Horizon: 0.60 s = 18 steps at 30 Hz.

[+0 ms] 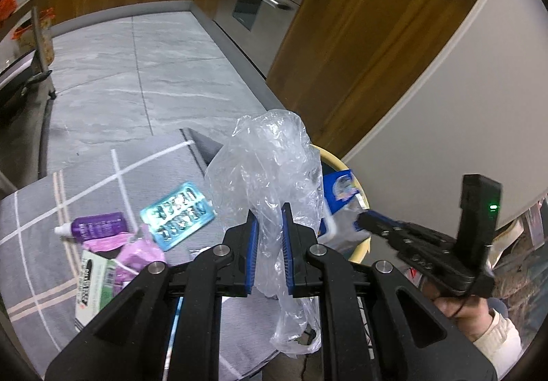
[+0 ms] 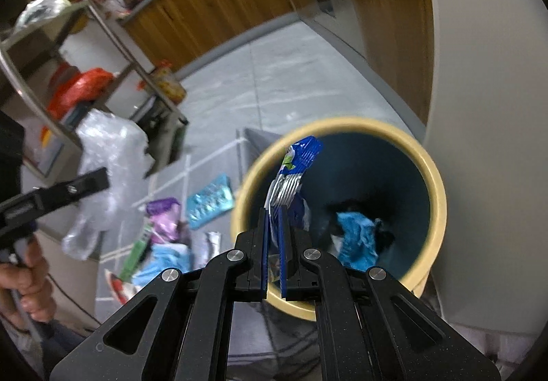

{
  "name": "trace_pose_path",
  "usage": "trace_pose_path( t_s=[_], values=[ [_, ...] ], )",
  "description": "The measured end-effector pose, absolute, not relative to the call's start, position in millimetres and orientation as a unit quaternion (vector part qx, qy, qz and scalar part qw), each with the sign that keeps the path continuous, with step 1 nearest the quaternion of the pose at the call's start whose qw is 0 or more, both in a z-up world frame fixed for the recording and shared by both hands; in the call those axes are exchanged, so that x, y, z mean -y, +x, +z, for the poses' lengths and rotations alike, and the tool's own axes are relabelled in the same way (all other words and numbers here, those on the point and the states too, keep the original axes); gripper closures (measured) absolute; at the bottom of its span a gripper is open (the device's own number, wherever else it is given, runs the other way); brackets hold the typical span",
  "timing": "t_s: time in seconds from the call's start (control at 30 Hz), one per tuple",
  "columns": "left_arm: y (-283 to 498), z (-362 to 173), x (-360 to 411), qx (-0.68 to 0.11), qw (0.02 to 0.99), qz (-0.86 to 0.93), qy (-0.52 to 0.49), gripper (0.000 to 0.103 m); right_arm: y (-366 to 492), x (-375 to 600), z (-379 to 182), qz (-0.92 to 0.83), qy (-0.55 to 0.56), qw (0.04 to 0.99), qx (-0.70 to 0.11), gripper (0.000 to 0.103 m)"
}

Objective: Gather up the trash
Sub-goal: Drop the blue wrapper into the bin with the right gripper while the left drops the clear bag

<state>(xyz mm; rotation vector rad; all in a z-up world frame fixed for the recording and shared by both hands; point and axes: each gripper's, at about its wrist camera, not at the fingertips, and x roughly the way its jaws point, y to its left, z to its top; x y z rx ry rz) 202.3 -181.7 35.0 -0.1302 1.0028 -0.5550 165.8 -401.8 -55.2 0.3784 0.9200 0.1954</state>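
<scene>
Clear crinkled plastic, a thin bag (image 1: 263, 172), is clamped between the blue pads of the left gripper (image 1: 270, 213), its jaws closed on it so that the film billows above the fingertips and a tail hangs below them. In the left wrist view, the cream-rimmed bin (image 1: 346, 165) is seen at about 2 o'clock from this gripper, largely hidden behind the bag, with the right gripper (image 1: 368, 221) reaching in from 3 o'clock, held by a hand (image 1: 462, 312) in a pale sleeve. On the grey rug (image 1: 102, 182) with pale lines, at 9 to 10 o'clock from the left gripper, a teal blister pack (image 1: 178, 214), a purple bottle (image 1: 94, 225) with a white cap, a pink wrapper (image 1: 137, 254) and a green-and-white box (image 1: 94, 281) are seen lying close together. In the right wrist view, a blue and silver foil wrapper (image 2: 294, 172) is pinched upright by the right gripper (image 2: 273, 209), its jaws closed on it, in front of the bin's (image 2: 435, 182) open mouth. Crumpled blue material (image 2: 356, 237) is seen lying in the bin's dark interior. At 9 o'clock the bag (image 2: 102, 158) and the left gripper's body (image 2: 51, 199) are visible, with the hand (image 2: 27, 281) beneath. The same litter (image 2: 164, 220) is scattered on the rug between them and the bin.
</scene>
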Motion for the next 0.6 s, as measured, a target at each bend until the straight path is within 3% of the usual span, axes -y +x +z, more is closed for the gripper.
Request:
trace_pose_path(
  t_s=[0.6],
  values=[
    [222,1,244,-0.504,0.819,-0.271,-0.036,0.092,176,412,-123,0.041,0.163,0.819,-0.549,0.092]
  ],
)
